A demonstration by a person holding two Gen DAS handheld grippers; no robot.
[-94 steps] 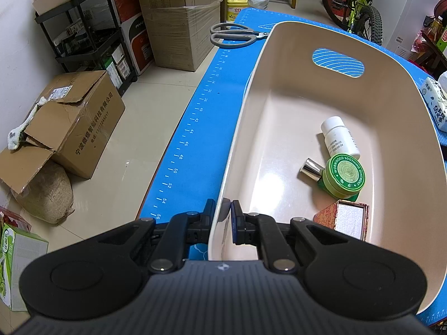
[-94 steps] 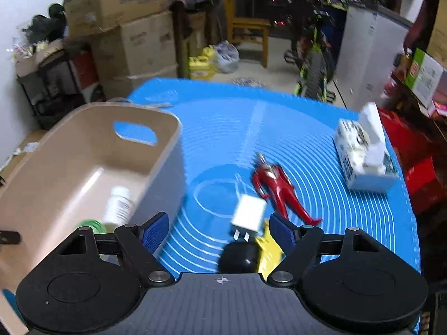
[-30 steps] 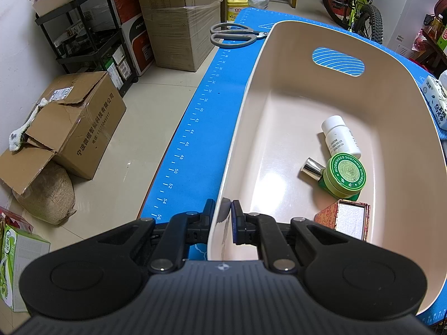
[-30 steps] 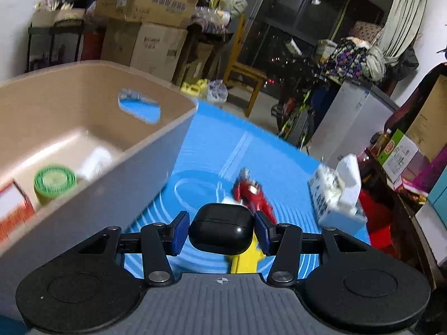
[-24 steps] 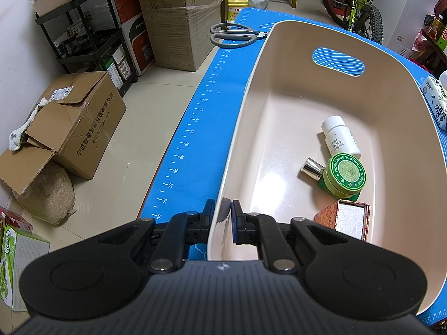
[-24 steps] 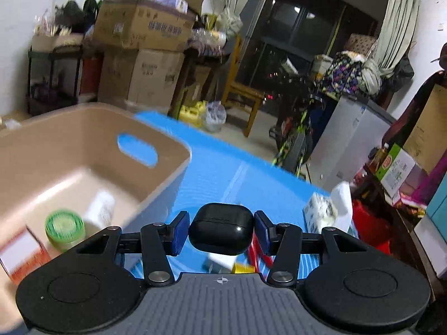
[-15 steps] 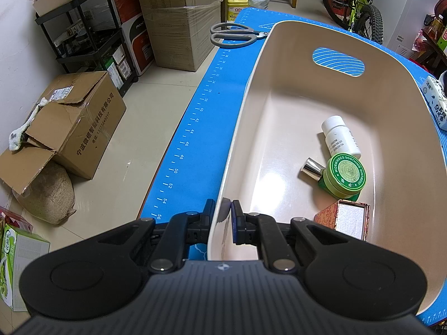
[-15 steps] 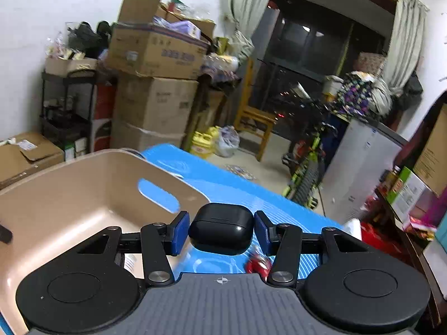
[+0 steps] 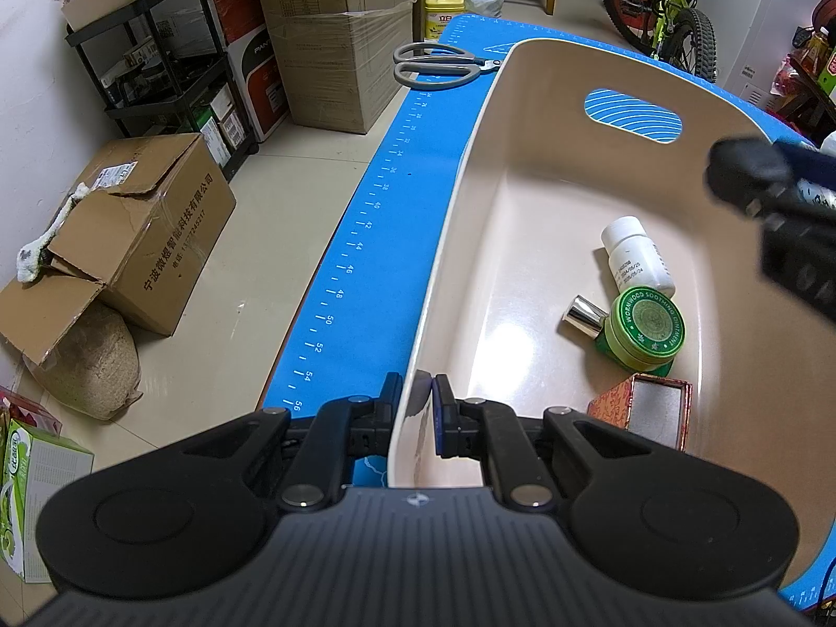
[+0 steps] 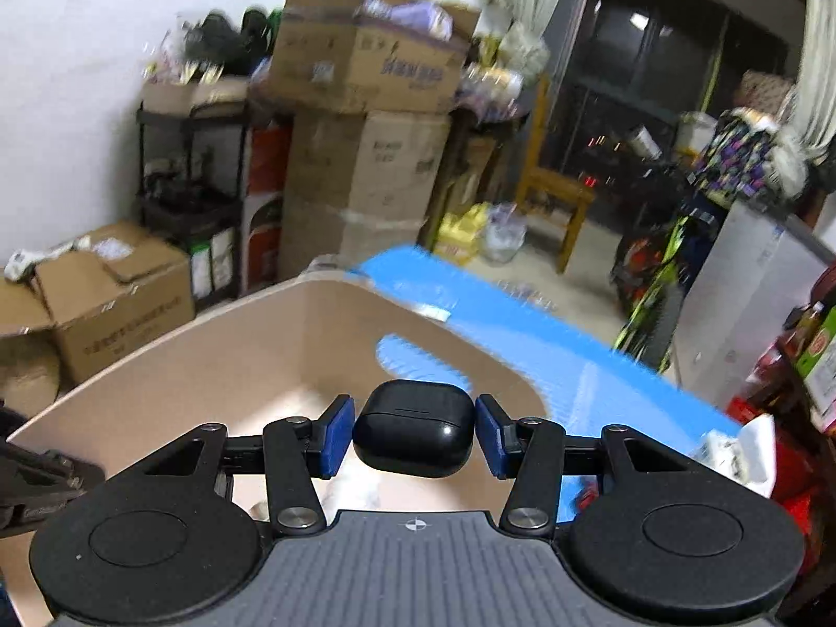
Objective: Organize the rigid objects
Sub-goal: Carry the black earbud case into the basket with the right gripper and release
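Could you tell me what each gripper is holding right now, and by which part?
The right gripper holds the black earbud case by its two side faces. The left gripper pinches the beige bin by its near rim.

Bin [image 9: 460, 198] wall between the left fingers [image 9: 444, 413]

Ahead and right of them in the bin lie a pill bottle [image 9: 635, 258], an ointment tin [image 9: 647, 326] and a small box [image 9: 645, 410]; scissors [image 9: 436, 65] lie beyond on the bench [image 9: 376, 219].

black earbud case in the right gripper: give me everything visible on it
The black earbud case is a small rounded glossy shell, plastic by the look, with a thin lid seam across its face. It looks shut. It sits level between the blue pads of the right gripper, above the beige bin, touching nothing else.
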